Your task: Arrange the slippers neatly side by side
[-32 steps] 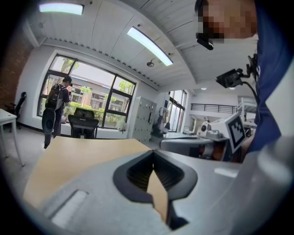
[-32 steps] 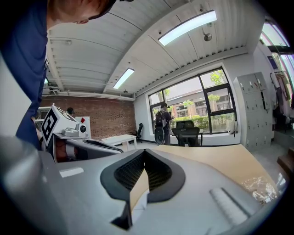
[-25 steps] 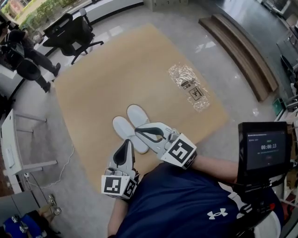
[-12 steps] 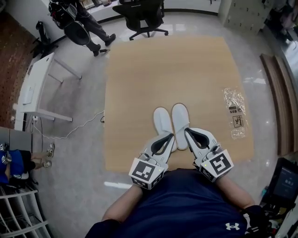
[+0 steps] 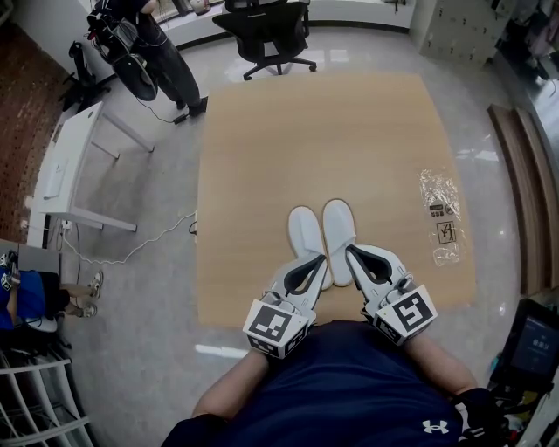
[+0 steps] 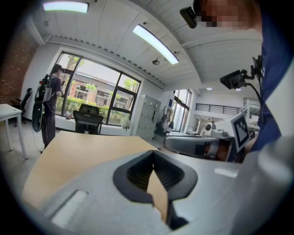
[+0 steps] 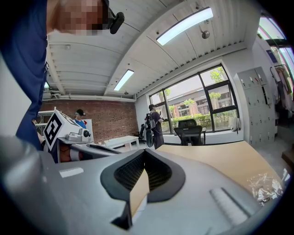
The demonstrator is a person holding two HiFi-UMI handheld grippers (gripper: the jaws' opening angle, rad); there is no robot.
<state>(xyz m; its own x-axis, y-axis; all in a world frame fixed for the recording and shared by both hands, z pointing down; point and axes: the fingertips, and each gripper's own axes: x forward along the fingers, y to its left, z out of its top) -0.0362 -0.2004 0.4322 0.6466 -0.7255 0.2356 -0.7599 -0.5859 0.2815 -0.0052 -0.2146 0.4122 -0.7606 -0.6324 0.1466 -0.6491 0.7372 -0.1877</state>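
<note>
Two white slippers, the left one (image 5: 305,237) and the right one (image 5: 338,229), lie side by side on the tan mat (image 5: 262,148), toes pointing away from me. My left gripper (image 5: 315,261) hovers over the heel of the left slipper, and my right gripper (image 5: 352,252) over the heel of the right one. Both are shut with nothing between the jaws. In the left gripper view the closed jaws (image 6: 154,155) point level over the mat toward the windows. The right gripper view shows its closed jaws (image 7: 144,152) the same way. Neither gripper view shows the slippers.
A clear plastic bag with labels (image 5: 442,215) lies on the mat's right side. A black office chair (image 5: 266,26) and a standing person (image 5: 148,52) are beyond the mat's far edge. A white table (image 5: 65,166) and a floor cable (image 5: 148,246) are left; wooden boards (image 5: 524,192) right.
The head view has swung round, so the mat now sits squarely ahead. The two grippers have drawn in parallel behind the slippers' heels. The person at the back has shifted a little.
</note>
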